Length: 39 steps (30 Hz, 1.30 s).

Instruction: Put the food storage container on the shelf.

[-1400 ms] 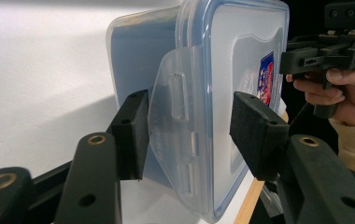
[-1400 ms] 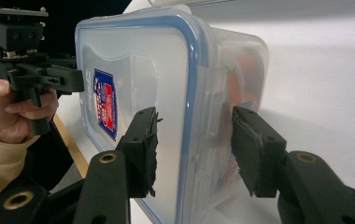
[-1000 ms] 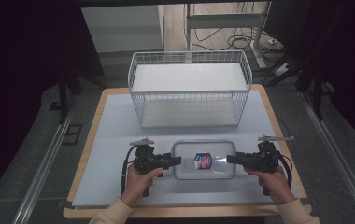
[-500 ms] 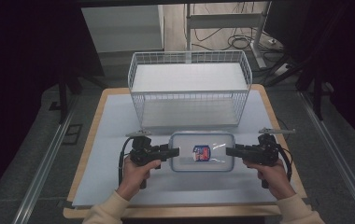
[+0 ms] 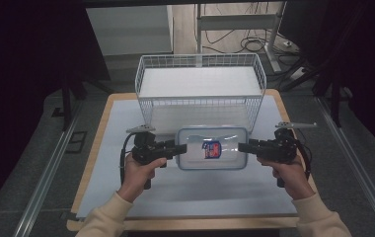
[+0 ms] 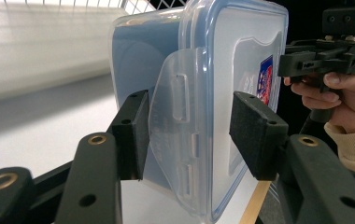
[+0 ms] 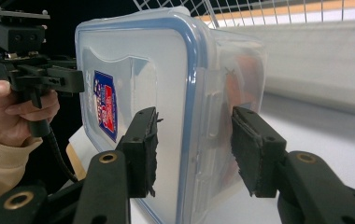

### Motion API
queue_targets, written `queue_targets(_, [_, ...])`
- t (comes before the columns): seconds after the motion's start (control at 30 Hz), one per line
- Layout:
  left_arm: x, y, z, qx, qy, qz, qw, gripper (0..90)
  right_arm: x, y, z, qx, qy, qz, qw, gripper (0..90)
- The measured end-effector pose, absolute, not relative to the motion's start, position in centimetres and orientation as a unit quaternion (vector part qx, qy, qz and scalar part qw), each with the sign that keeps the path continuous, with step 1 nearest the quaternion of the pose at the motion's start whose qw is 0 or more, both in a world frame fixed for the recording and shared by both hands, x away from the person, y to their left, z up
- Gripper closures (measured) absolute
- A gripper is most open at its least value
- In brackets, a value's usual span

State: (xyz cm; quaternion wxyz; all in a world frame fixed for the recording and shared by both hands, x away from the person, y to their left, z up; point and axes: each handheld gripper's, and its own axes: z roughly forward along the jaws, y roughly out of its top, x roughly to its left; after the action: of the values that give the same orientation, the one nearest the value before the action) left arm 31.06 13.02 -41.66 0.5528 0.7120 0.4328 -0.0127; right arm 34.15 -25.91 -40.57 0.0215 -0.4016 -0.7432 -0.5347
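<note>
- Clear lidded container held above the bench, just near of the wire basket
- Left gripper jaws clamped on its left end
- Right gripper jaws clamped on its right end

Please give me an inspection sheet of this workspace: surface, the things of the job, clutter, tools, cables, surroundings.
Surface: white mat on a wooden table.
Job's things: clear lidded container with blue seal and a sticker, gripped at both short ends; white wire basket behind it, nothing seen inside.
Clutter: nothing seen.
Tools: left tool shut on the container's end with its latch flap; right tool shut on the opposite end.
Cables: black cable loops from the left tool; loose cables on the floor behind.
Surroundings: dark curtains at both sides, metal rail beside the table.
</note>
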Motion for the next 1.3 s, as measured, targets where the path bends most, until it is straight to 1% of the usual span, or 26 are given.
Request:
queue_targets(0.77, [33.0,14.3,-36.2,0.705,0.418,0.018,0.574,49.1,36.6,-24.5,-34.6,-0.372,-0.748,-0.549,-0.011,51.8])
queue_targets(1.3, [34.7,14.9,-33.8,0.703,0.414,0.031,0.577,49.2,38.3,-23.9,-32.3,-0.363,-0.747,-0.557,-0.017,51.8])
